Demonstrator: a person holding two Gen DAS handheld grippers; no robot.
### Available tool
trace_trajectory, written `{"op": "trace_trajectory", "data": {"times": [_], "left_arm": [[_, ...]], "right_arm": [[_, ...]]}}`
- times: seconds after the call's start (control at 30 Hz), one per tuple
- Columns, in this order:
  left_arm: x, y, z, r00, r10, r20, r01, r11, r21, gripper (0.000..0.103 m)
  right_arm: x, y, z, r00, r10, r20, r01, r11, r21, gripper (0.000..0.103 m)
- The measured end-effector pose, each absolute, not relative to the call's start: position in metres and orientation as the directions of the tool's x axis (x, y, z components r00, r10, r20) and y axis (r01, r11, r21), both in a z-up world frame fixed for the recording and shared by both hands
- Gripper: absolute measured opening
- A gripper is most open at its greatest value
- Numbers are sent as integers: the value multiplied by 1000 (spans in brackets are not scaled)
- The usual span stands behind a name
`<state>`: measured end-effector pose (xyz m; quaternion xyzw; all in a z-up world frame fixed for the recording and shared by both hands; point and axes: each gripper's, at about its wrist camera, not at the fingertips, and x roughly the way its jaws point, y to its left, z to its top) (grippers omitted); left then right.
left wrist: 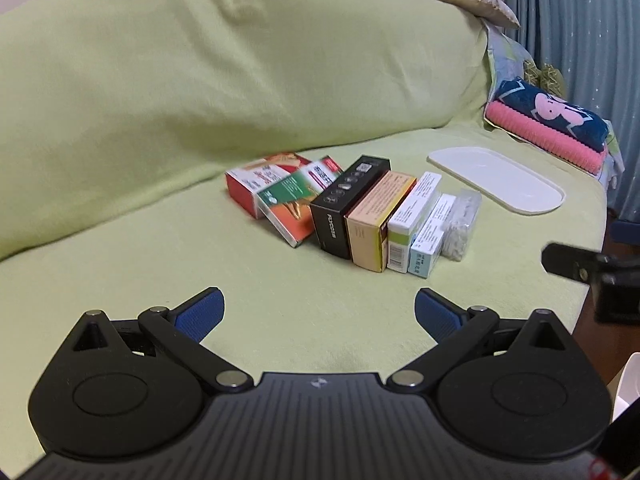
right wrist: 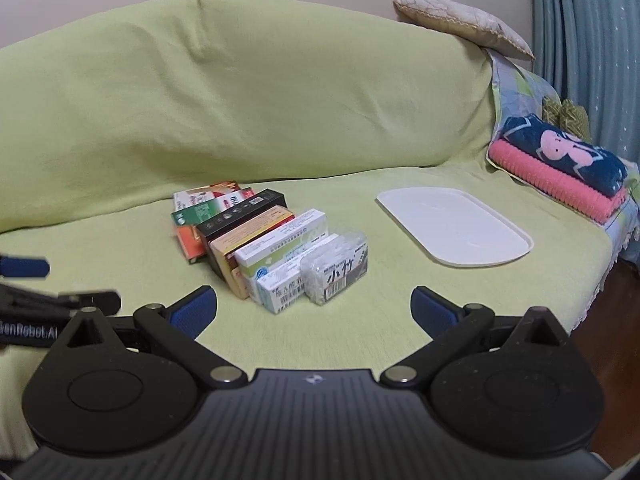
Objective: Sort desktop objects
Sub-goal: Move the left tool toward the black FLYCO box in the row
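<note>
A row of small boxes leans together on the green sofa cover: a red box (left wrist: 256,184), a green-and-orange box (left wrist: 298,200), a black box (left wrist: 346,204) (right wrist: 240,220), a tan box (left wrist: 376,220), a white-green box (left wrist: 414,220), a pale blue box (left wrist: 430,240) and a clear toothpick pack (left wrist: 460,224) (right wrist: 334,266). A white tray (left wrist: 496,178) (right wrist: 452,226) lies flat to their right. My left gripper (left wrist: 320,312) hovers open in front of the row. My right gripper (right wrist: 314,308) is open too, just short of the toothpick pack. Neither holds anything.
Folded towels, pink under dark blue (left wrist: 552,124) (right wrist: 560,168), sit at the sofa's right end near a blue curtain (right wrist: 592,40). A beige cushion (right wrist: 460,26) rests on the backrest. The seat's right edge drops to a wooden floor (right wrist: 616,296).
</note>
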<state>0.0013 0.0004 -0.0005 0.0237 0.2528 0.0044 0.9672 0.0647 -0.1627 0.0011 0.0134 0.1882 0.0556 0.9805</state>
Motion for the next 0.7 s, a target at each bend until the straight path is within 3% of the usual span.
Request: {"op": "trace_trajectory", "data": {"times": [0.07, 0.13, 0.2, 0.33, 0.4, 0.7], "left_arm": [[9, 3, -4, 867, -2, -498, 18, 999, 28, 102], [18, 5, -7, 861, -25, -507, 33, 999, 7, 102], [26, 8, -10, 855, -48, -516, 47, 999, -14, 102], [81, 4, -24, 817, -74, -571, 60, 997, -43, 102], [101, 11, -31, 834, -80, -545, 51, 996, -69, 102], [86, 19, -28, 856, -30, -517, 40, 999, 8, 102]], "right_arm": [[63, -162, -1, 925, 109, -363, -94, 994, 58, 102], [101, -154, -3, 886, 106, -451, -96, 994, 44, 102], [132, -152, -10, 879, 104, -465, -91, 995, 50, 102], [162, -157, -22, 908, 78, -411, -66, 997, 44, 102], [166, -164, -24, 909, 66, -411, -59, 998, 31, 102], [161, -180, -33, 905, 102, -412, -83, 994, 66, 102]]}}
